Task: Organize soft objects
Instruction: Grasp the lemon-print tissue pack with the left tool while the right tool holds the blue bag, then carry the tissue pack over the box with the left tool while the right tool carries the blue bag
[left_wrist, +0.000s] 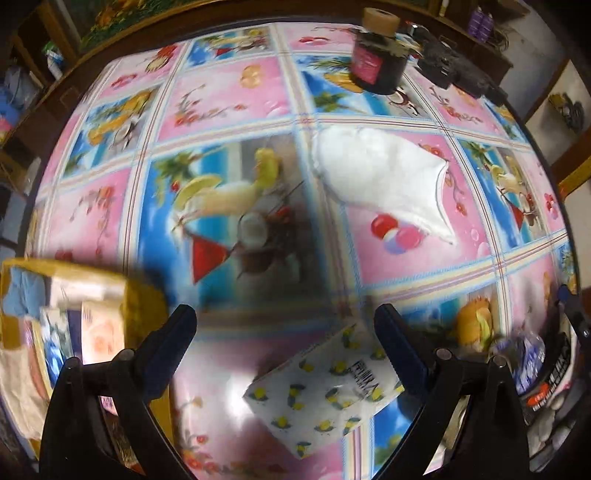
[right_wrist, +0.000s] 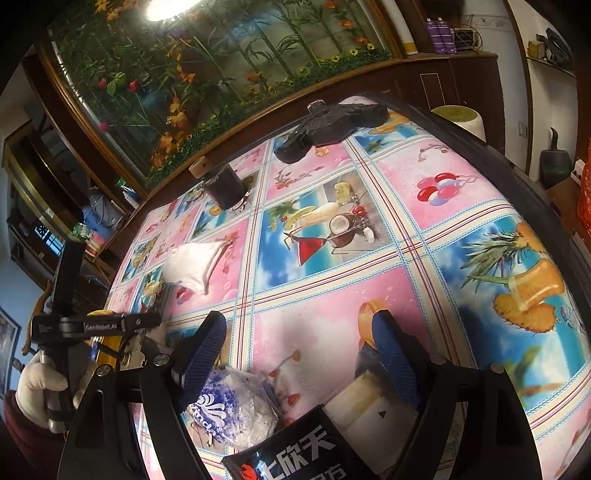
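My left gripper (left_wrist: 284, 332) points down at the table, jaws open wide. A white tissue pack with a lemon print (left_wrist: 325, 391) lies under the gap, and neither finger touches it. A white soft cloth pouch (left_wrist: 384, 181) (right_wrist: 192, 266) lies farther out on the patterned tablecloth. My right gripper (right_wrist: 299, 350) is open too. Below its fingers lie a blue-and-white plastic pack (right_wrist: 232, 410), a black packet with white characters (right_wrist: 295, 458) and a cream block (right_wrist: 365, 406). The blue pack (left_wrist: 524, 354) also shows at the right edge of the left wrist view.
A yellow box (left_wrist: 140, 295) with cloths and packs inside stands at the left. At the table's far side are a dark jar with a cork lid (left_wrist: 376, 55) (right_wrist: 221, 184) and a black object (left_wrist: 450, 70) (right_wrist: 332, 118). A gloved hand (right_wrist: 37, 380) grips the left tool's handle.
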